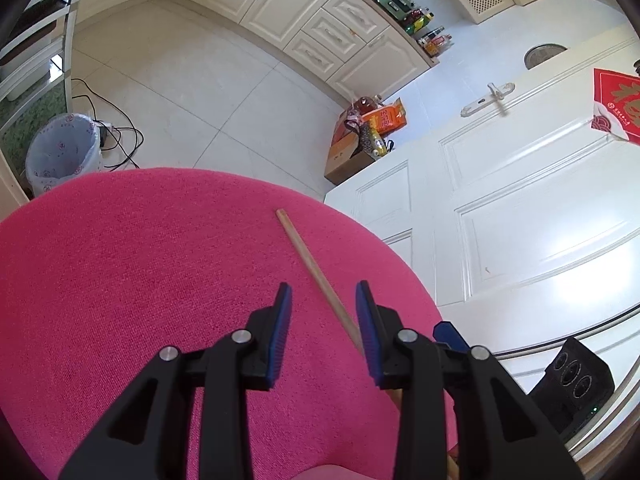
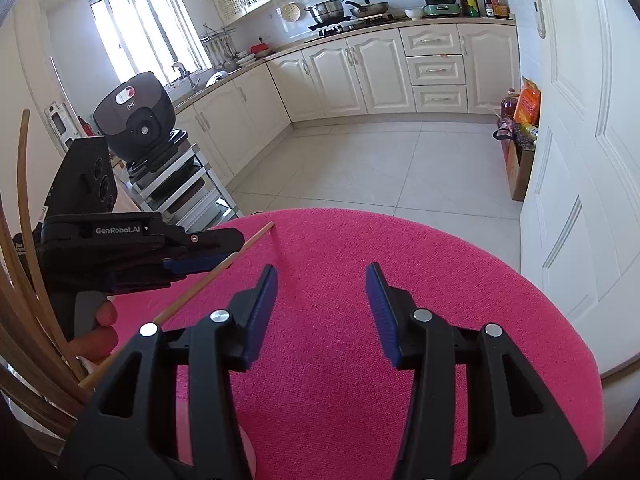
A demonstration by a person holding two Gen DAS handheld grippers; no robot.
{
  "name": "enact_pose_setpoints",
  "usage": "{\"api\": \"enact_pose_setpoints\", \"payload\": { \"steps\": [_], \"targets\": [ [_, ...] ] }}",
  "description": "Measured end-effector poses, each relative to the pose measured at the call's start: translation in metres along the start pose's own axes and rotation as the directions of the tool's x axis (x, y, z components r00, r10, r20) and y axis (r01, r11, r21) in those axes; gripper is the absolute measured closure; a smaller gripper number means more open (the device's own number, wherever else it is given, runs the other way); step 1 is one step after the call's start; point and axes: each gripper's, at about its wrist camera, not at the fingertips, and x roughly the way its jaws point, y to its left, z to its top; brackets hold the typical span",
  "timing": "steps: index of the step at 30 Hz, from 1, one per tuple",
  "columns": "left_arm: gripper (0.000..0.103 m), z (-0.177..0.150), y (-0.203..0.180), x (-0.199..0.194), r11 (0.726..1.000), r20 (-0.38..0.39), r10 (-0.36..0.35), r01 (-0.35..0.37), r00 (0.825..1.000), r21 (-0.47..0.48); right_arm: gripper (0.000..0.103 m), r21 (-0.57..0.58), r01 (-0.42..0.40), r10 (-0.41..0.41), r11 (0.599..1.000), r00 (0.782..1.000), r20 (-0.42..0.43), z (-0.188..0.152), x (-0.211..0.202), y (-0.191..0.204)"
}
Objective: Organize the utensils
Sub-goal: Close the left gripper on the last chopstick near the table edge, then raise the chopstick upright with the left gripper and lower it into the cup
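Left tongs (image 1: 323, 294): jaws apart, straddling the chopstick, pads clear of it
Right tongs (image 2: 321, 276): open, empty
Chopstick (image 1: 308, 258): flat on the pink worktop (image 1: 140, 272), running diagonally

Cloth (image 1: 140, 280): solid hot pink, fine woven texture. Chopstick (image 1: 312, 268): plain light tan wood. Both grippers, left (image 1: 323, 300) and right (image 2: 322, 280): black bodies, blue ribbed pads, silver pivots. Cabinets (image 2: 360, 76) cream, floor tiles (image 2: 360, 168) pale grey, door (image 1: 520, 208) white.
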Motion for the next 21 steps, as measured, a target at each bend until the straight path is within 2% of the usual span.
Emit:
{"api": "enact_pose_setpoints", "payload": {
  "steps": [1, 3, 6, 9, 13, 17, 19, 21],
  "targets": [
    [0.08, 0.0, -0.002, 0.002, 1.0, -0.009, -0.007, 0.008, 1.0, 0.011, 0.057, -0.005, 0.001, -0.001, 1.0, 1.0, 0.001, 0.0, -0.001, 0.001],
    [0.086, -0.001, -0.003, 0.003, 0.999, -0.013, -0.027, 0.027, 1.0, 0.024, 0.057, -0.004, -0.011, 0.011, 1.0, 1.0, -0.004, 0.001, 0.0, 0.001],
    [0.088, -0.001, -0.006, -0.001, 0.999, 0.012, -0.004, 0.003, 1.0, 0.043, 0.057, -0.015, -0.008, 0.008, 1.0, 1.0, -0.004, 0.0, 0.0, 0.004],
    [0.091, -0.003, -0.004, -0.01, 0.999, 0.051, -0.015, 0.013, 0.999, 0.045, 0.057, -0.006, -0.008, 0.008, 1.0, 1.0, 0.0, 0.0, -0.003, 0.003],
    [0.093, -0.005, -0.003, -0.035, 0.998, 0.15, -0.029, 0.021, 0.988, 0.056, 0.057, -0.001, 0.0, 0.0, 1.0, 1.0, 0.011, -0.001, -0.01, 0.003],
    [0.094, -0.008, -0.001, -0.07, 0.999, 0.278, -0.04, 0.029, 0.96, 0.044, 0.057, 0.009, 0.004, -0.004, 1.0, 1.0, 0.021, -0.002, -0.018, 0.002],
    [0.094, -0.011, 0.003, -0.09, 0.999, 0.348, -0.049, 0.042, 0.936, 0.028, 0.057, 0.011, 0.009, -0.009, 1.0, 0.999, 0.035, -0.002, -0.026, 0.001],
    [0.094, -0.015, 0.003, -0.112, 0.999, 0.424, -0.045, 0.04, 0.905, 0.021, 0.057, 0.019, 0.008, -0.009, 1.0, 0.999, 0.053, -0.002, -0.034, 0.001]
  ]
}}
